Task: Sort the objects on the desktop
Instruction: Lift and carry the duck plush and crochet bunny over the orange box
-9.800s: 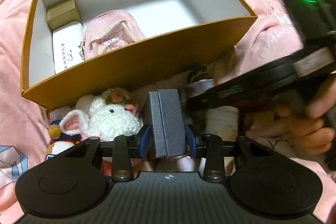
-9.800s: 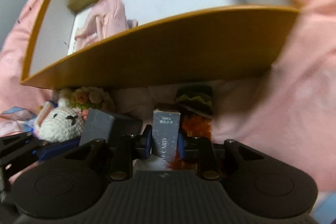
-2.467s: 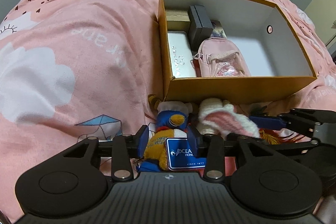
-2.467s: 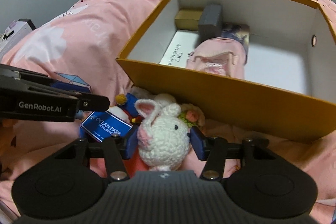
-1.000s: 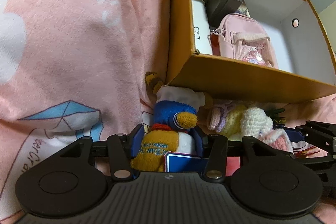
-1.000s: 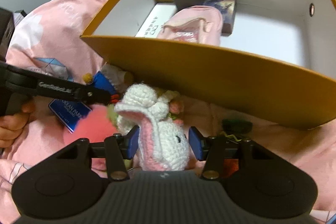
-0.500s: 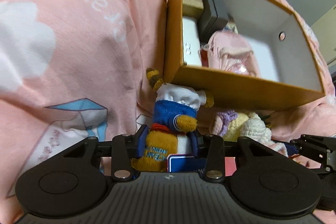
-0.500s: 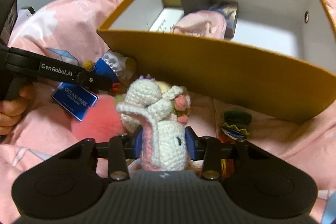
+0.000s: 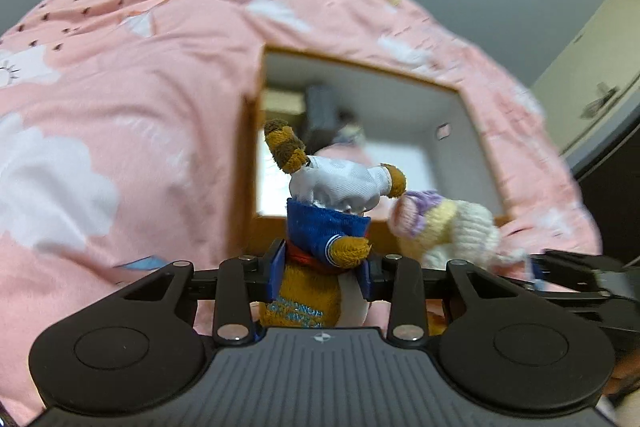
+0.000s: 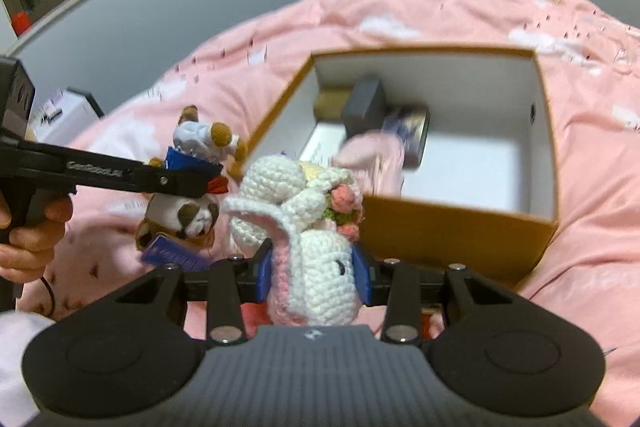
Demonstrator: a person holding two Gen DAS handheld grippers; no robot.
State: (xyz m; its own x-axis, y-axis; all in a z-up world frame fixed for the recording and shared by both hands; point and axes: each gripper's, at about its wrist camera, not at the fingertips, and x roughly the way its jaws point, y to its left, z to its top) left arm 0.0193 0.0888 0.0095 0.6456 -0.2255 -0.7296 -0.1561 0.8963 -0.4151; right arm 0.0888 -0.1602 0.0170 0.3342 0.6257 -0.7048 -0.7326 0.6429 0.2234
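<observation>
So the left gripper (image 9: pixel 322 273) has its blue jaws clamped on a small plush tiger (image 9: pixel 320 251), squeezing it around the middle and still closing a touch. The toy hangs upside down: striped fuzzy tail up top, white cloth shorts, blue shirt, head below the jaws with a blue hang tag (image 10: pixel 172 254) dangling under it, which you only catch from the right wrist view.

The right gripper (image 10: pixel 314 275) has its jaws pinched on the head of a crocheted white bunny (image 10: pixel 308 239). Chunky yarn stitches, floppy ear with pink lining, tiny pink and green yarn flowers near the ear. Its body sticks out forward past the jaws.

Both toys are held up off the pink bed cover (image 9: pixel 132 99), a soft fabric with white clouds printed on it, just in front of the cardboard box (image 10: pixel 452 233). Box is mustard outside, white inside, with a dark grey case (image 10: pixel 366 105), a pink pouch (image 10: pixel 374 157) and some flat cartons in it.
</observation>
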